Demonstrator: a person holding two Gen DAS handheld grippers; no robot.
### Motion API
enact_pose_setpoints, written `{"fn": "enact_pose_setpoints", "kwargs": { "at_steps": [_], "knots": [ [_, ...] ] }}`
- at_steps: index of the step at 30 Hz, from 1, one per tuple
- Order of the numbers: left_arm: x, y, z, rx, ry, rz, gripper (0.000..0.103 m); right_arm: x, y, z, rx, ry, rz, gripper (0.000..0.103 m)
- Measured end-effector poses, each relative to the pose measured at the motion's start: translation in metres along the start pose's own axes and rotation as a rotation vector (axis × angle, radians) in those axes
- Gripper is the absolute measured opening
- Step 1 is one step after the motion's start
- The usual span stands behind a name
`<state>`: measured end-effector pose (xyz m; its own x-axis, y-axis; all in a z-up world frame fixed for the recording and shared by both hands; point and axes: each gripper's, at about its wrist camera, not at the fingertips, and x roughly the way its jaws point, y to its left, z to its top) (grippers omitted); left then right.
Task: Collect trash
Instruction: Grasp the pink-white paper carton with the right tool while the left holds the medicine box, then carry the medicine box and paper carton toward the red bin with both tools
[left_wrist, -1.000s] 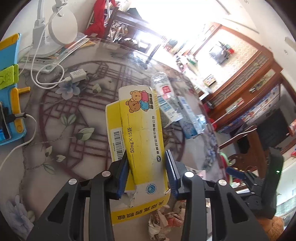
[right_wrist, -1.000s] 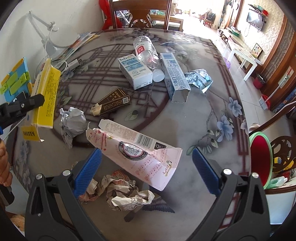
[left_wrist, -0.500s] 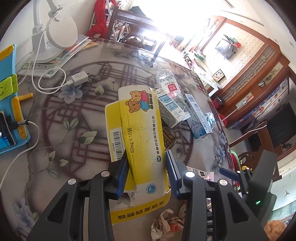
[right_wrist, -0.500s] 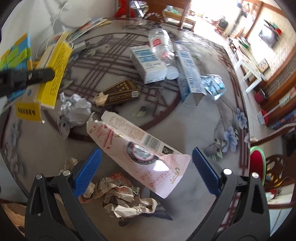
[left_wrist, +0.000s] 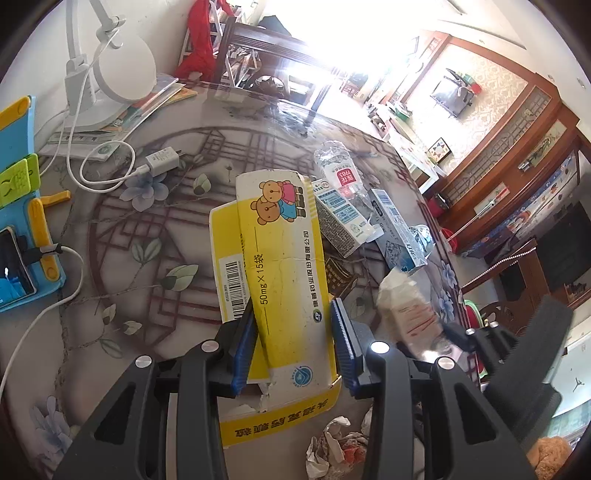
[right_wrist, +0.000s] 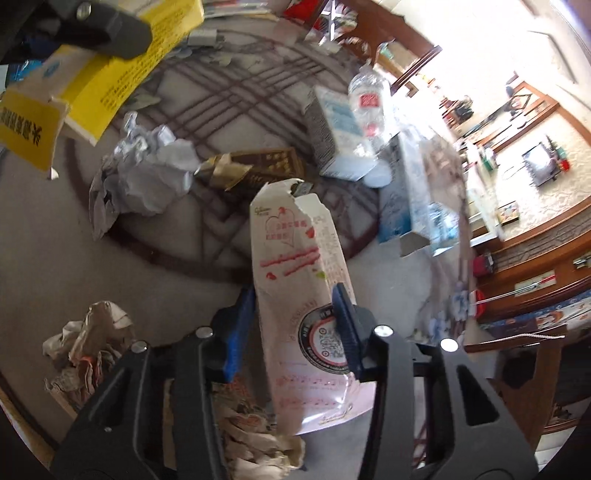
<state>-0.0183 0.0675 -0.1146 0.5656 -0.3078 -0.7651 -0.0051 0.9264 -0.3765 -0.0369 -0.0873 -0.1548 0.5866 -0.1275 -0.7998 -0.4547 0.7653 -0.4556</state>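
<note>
My left gripper (left_wrist: 293, 339) is shut on a flattened yellow medicine box (left_wrist: 284, 266) with a bear print, held above the table. The box also shows in the right wrist view (right_wrist: 122, 70) at the upper left. My right gripper (right_wrist: 291, 328) is shut on a white and pink carton (right_wrist: 299, 280), lifted off the table. That carton shows blurred in the left wrist view (left_wrist: 410, 310), with the right gripper behind it.
On the patterned table (right_wrist: 177, 258) lie a crumpled foil ball (right_wrist: 147, 173), a brown box (right_wrist: 258, 166), a blue-white box (right_wrist: 336, 133), a water bottle (right_wrist: 369, 103), another blue carton (right_wrist: 406, 192) and crumpled paper (right_wrist: 88, 343). A lamp (left_wrist: 122, 70), charger (left_wrist: 159, 162) and blue phone stand (left_wrist: 18, 221) sit at the left.
My right gripper has closed on the white and pink carton and lifted it, swinging the view. The left gripper still holds the yellow box and has drifted slightly.
</note>
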Motion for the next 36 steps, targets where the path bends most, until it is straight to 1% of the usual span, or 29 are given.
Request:
{"fn": "enact_pose_setpoints", "kwargs": {
  "at_steps": [2,5,8,14,17,22,28,36],
  "knots": [
    [0.001,-0.004,0.001,0.011,0.002,-0.004,0.036,-0.013,-0.008,0.0,0.017,-0.043,-0.034,0.042],
    [0.004,-0.015,0.004,0.038,0.006,-0.019,0.036,-0.032,-0.022,-0.002,0.067,-0.095,-0.061,0.041],
    [0.007,-0.03,0.007,0.068,0.008,-0.043,0.036,-0.048,-0.045,-0.006,0.149,-0.132,-0.066,0.041],
    [0.015,-0.071,0.011,0.147,0.016,-0.086,0.036,-0.069,-0.092,-0.02,0.34,-0.174,-0.067,0.041],
    [0.019,-0.092,0.012,0.18,0.02,-0.111,0.036,-0.075,-0.111,-0.031,0.413,-0.179,-0.084,0.041],
    [0.023,-0.122,0.01,0.222,0.027,-0.143,0.036,-0.08,-0.134,-0.05,0.493,-0.166,-0.113,0.041],
    [0.028,-0.143,0.005,0.242,0.037,-0.151,0.036,-0.076,-0.153,-0.069,0.553,-0.15,-0.124,0.041],
    [0.038,-0.168,-0.002,0.253,0.052,-0.146,0.036,-0.076,-0.177,-0.098,0.635,-0.139,-0.107,0.041]
  ]
}}
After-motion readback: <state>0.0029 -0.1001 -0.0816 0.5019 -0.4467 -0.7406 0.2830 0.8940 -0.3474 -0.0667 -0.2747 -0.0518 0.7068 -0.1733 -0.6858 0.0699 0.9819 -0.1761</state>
